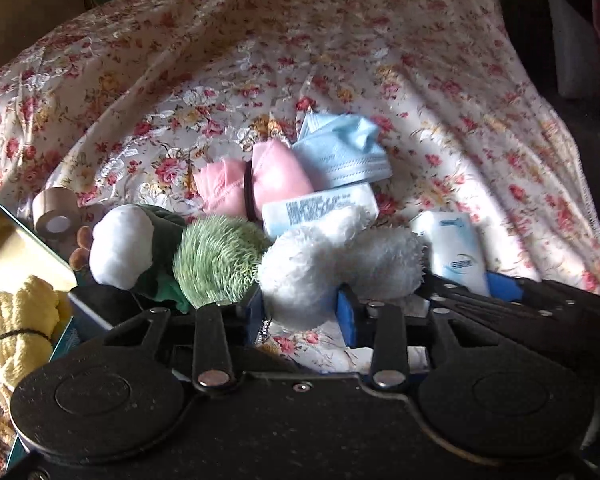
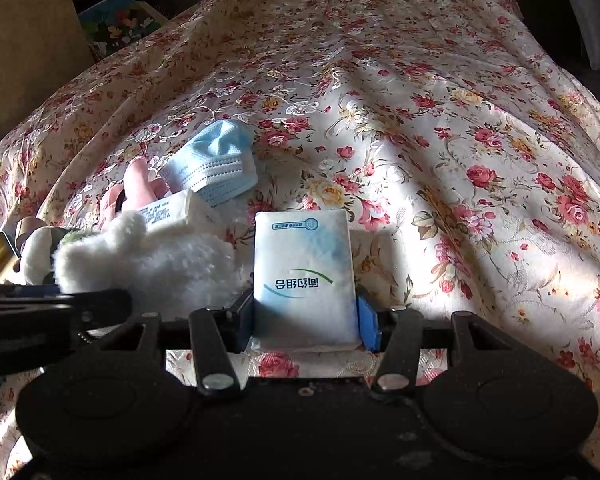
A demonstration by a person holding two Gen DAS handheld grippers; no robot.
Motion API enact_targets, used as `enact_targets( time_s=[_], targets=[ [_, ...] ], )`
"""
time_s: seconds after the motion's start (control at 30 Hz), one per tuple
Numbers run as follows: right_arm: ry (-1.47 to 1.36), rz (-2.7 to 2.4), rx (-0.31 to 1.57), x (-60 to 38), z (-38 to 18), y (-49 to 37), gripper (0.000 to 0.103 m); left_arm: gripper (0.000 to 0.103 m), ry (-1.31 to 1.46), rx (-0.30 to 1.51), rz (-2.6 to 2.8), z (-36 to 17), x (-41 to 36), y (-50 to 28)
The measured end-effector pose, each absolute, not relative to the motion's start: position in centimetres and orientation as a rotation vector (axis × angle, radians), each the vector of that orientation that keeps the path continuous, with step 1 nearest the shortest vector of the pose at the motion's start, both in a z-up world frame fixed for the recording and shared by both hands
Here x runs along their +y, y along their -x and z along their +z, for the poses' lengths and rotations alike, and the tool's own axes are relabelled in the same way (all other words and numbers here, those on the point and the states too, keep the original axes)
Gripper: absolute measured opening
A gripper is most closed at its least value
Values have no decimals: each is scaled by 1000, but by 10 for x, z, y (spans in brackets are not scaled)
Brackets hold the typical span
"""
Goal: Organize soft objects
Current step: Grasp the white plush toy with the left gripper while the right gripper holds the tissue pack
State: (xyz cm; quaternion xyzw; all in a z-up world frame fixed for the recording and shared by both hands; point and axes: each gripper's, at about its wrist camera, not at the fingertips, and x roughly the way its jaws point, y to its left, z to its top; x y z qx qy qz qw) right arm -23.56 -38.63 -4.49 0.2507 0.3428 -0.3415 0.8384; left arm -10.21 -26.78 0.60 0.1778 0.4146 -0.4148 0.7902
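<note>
In the left wrist view my left gripper is shut on a white fluffy plush toy, one blue pad on each side of it. Beyond it lie a green spiky ball, a pink cloth bundle tied with a black band, a blue face mask and a small barcoded tissue pack. My right gripper is shut on a white-and-blue tissue pack, held upright just right of the plush toy. The same pack shows at the right of the left wrist view.
Everything lies on a floral bedspread. At the left stands an open tin box holding a yellow cloth bundle. A tape roll and a white-and-green plush sit beside it. The bedspread drops away at its right edge.
</note>
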Motion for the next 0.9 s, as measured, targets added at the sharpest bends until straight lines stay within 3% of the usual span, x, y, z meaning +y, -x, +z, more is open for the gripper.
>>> enact_targets(
  time_s=[0.9],
  targets=[
    [-493,-800,797,-386,-34,230,50,36,-210,937,-897,30,-141,124]
  ],
)
